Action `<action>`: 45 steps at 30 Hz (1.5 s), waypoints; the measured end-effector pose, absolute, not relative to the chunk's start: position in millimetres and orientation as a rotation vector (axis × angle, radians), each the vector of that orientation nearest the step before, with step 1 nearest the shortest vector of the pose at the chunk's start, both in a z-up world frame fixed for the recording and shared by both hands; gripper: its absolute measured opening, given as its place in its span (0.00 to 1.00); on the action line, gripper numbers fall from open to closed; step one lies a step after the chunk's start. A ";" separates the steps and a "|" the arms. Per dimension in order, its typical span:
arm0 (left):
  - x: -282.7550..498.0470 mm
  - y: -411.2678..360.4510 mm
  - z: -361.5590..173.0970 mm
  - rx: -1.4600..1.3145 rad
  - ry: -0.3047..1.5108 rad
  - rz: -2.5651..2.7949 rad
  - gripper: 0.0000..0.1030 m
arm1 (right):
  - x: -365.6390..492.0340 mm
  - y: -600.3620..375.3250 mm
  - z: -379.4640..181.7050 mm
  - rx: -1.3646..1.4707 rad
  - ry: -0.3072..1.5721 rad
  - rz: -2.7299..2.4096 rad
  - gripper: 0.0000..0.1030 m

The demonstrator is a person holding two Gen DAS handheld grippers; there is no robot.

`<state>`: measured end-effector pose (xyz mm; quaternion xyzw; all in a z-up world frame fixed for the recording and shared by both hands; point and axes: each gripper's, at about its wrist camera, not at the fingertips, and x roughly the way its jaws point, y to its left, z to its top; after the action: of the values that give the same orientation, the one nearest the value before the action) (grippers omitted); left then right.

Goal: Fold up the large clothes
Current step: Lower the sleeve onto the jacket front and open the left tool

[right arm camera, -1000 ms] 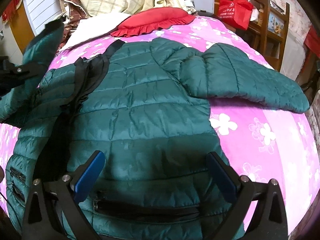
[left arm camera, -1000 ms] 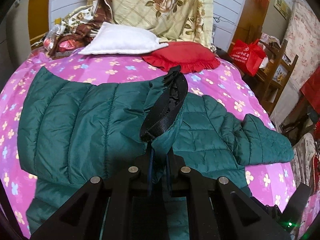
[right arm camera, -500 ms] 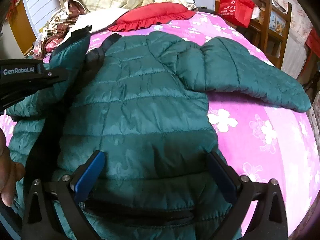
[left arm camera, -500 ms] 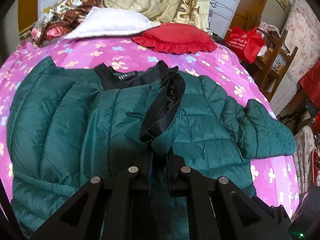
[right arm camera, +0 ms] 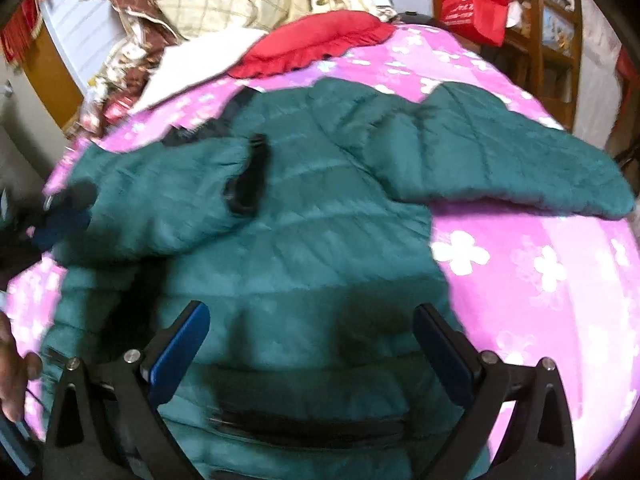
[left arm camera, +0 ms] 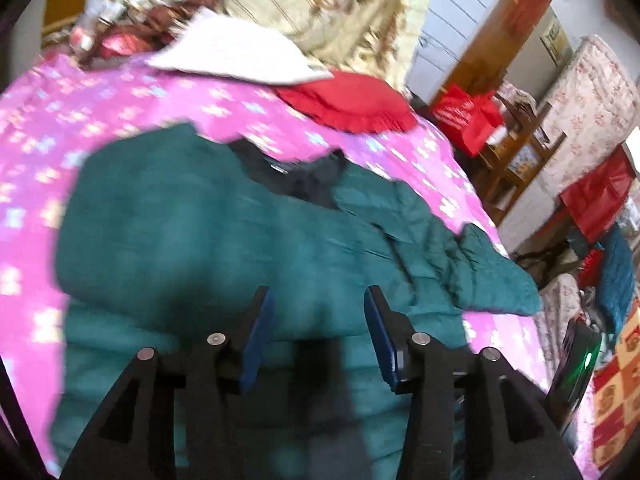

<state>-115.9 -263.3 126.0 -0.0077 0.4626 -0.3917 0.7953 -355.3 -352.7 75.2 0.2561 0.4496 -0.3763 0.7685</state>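
Note:
A dark green quilted jacket [left arm camera: 208, 240] lies on the pink flowered bedspread [left arm camera: 100, 104]. Its left sleeve is folded across the chest, with the black cuff [right arm camera: 250, 184] near the middle in the right wrist view. The other sleeve [right arm camera: 500, 160] lies spread out to the right. My left gripper [left arm camera: 316, 312] is open and empty just above the jacket body; the view is blurred. My right gripper [right arm camera: 312, 332] is open wide and empty above the jacket's lower front [right arm camera: 304, 264], near a black pocket zip [right arm camera: 308, 424].
A red pillow [left arm camera: 352, 100], a white pillow [left arm camera: 236, 52] and a floral quilt [left arm camera: 320, 4] lie at the bed's head. A red bag [left arm camera: 468, 116] and wooden shelves [left arm camera: 520, 152] stand right of the bed. A hand [right arm camera: 12, 372] shows at the left edge.
My left gripper has opened and let go of the sleeve cuff, which now lies across the jacket's chest. The left gripper has pulled back. The right gripper stays open.

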 end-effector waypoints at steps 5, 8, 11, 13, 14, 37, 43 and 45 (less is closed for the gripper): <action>-87.1 -198.2 134.3 0.003 0.938 -0.672 0.24 | -322.9 -363.4 80.2 0.584 0.947 -0.771 1.00; -72.0 -172.8 129.7 0.015 0.934 -0.579 0.24 | -291.4 -379.3 68.4 0.547 0.982 -0.794 1.00; -59.6 -156.3 122.3 0.011 0.938 -0.515 0.24 | -273.0 -392.3 50.8 0.557 1.025 -0.786 0.81; -51.9 -150.7 117.0 0.013 0.937 -0.476 0.24 | -262.5 -398.8 40.2 0.584 1.022 -0.735 0.51; -47.6 -149.0 113.8 0.010 0.941 -0.460 0.24 | -260.7 -399.6 39.5 0.596 1.010 -0.712 0.30; -22.8 -204.9 79.9 -0.014 0.964 -0.422 0.24 | -277.2 -432.7 88.4 0.352 0.893 -0.933 0.47; -13.0 -225.1 67.0 0.030 0.953 -0.381 0.24 | -228.9 -410.2 84.3 0.313 0.944 -0.708 0.52; -12.3 -229.7 62.4 0.054 0.943 -0.371 0.24 | -217.1 -412.7 73.8 0.317 0.965 -0.692 0.52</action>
<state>-12.3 -229.7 62.4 0.0259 0.4514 -0.1776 0.8741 -217.1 -412.7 73.8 0.1487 0.4526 -0.3249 0.8170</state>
